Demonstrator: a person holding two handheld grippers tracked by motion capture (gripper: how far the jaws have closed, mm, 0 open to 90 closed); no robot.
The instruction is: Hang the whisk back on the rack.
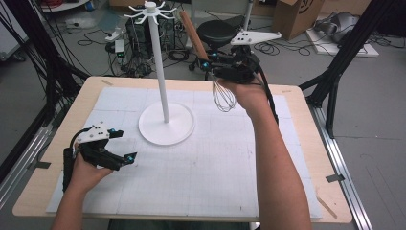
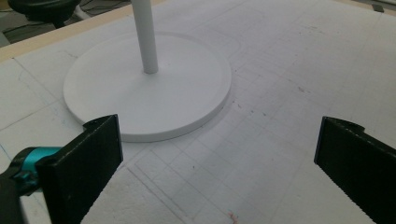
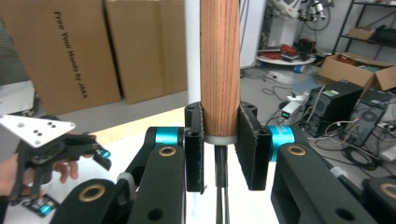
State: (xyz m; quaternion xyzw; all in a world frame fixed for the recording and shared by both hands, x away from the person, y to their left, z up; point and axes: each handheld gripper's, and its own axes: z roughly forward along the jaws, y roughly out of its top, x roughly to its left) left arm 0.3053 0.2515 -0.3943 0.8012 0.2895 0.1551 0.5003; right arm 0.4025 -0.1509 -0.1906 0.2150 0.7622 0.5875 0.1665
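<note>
While the right gripper (image 1: 210, 64) stood clamped on its wooden handle (image 3: 219, 65), the whisk (image 1: 223, 96) hung above the desk (image 1: 297, 143), at three o'clock of the white stand (image 1: 166, 122). Light item; rigid handle, springy wires; grasp handle only. Left gripper (image 1: 125, 146): jaws apart, empty.

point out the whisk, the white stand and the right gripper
whisk (image 1: 223, 96), high view, on the wire loops
white stand (image 1: 166, 125), high view, on the round base
right gripper (image 3: 220, 149), right gripper view, between the pads clamping the wooden handle
</note>
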